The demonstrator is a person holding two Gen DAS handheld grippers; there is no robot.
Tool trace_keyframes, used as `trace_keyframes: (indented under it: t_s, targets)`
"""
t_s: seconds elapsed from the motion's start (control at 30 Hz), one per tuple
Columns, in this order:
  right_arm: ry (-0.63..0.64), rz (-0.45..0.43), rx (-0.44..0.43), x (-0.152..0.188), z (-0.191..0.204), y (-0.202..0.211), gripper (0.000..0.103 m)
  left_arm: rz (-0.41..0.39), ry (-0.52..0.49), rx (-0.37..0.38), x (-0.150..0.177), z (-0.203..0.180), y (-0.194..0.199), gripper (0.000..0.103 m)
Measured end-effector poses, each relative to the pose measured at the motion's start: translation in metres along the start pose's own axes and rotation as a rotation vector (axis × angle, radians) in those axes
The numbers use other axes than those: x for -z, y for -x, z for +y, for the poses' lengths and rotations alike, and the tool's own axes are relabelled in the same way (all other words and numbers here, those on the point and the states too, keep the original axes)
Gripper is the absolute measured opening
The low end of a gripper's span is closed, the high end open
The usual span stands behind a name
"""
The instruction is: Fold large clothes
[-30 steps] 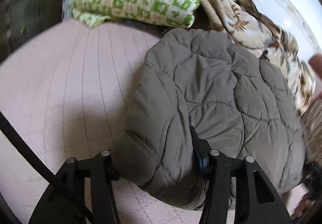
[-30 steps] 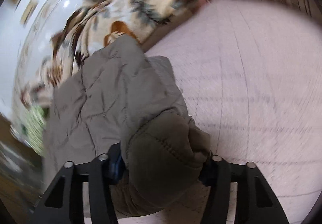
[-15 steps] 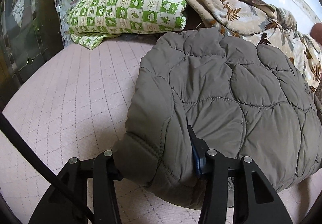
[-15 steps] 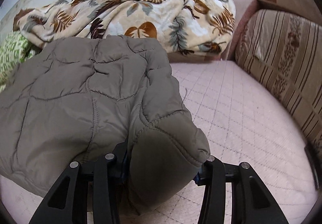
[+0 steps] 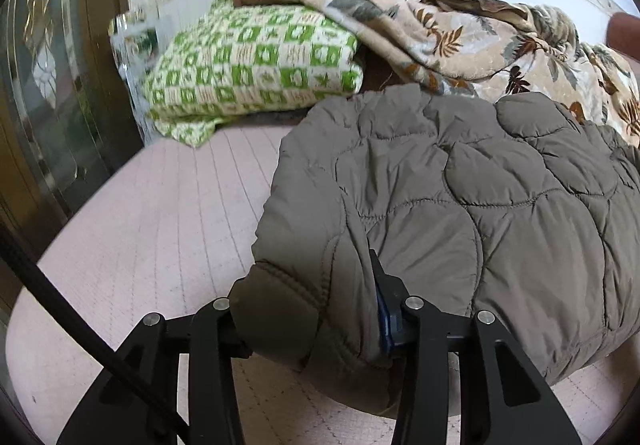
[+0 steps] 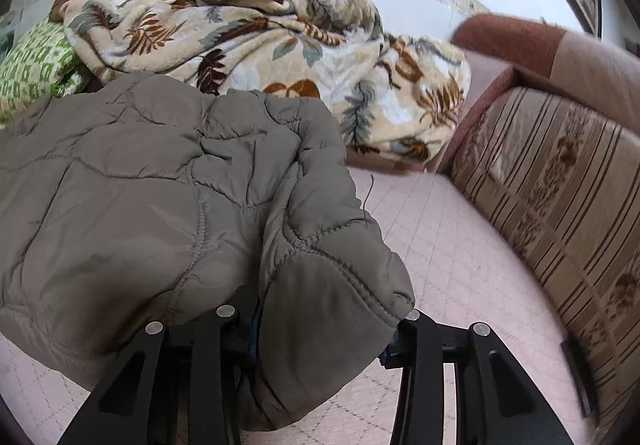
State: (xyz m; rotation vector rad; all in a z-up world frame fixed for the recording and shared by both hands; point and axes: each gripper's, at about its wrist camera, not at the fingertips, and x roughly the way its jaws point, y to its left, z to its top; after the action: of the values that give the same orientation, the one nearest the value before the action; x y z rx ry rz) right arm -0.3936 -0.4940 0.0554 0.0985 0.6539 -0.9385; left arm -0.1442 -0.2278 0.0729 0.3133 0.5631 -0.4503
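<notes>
An olive-grey quilted jacket (image 5: pixel 460 205) lies bunched on the pink quilted mattress (image 5: pixel 140 229). My left gripper (image 5: pixel 312 321) has a thick fold of the jacket's near left corner between its fingers; the jaws are closing and the pads press into the padding. In the right wrist view the same jacket (image 6: pixel 152 181) fills the left half, and my right gripper (image 6: pixel 320 329) grips its near right corner, jaws likewise closing on the puffy fold. The fabric hides the fingertips of both grippers.
A green-and-white checked pillow (image 5: pixel 256 61) and a leaf-patterned fleece blanket (image 6: pixel 280 57) lie behind the jacket by the wall. A striped sofa cushion (image 6: pixel 560 197) borders the mattress (image 6: pixel 440 245) on the right. A dark glass-panelled door (image 5: pixel 52 93) stands at the left.
Both views have levelled out as the grippers rolled and rose slightly, carrying the jacket's near corners. Both pairs of jaws have narrowed on the padding. The jacket now shows more bunched toward me.
</notes>
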Motion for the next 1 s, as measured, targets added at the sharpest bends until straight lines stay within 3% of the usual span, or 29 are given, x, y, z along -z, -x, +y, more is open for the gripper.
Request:
trace_keyframes:
  t_s: [0.63,1.0]
  targets:
    - [0.06,-0.081,0.027,-0.01,0.005,0.027,0.042,-0.079,-0.026,-0.036,-0.007,0.0,0.024,0.042]
    - [0.07,-0.127,0.009,-0.014,-0.007,0.078,0.041,-0.139,-0.004,-0.014,-0.015,0.015,0.077,0.042]
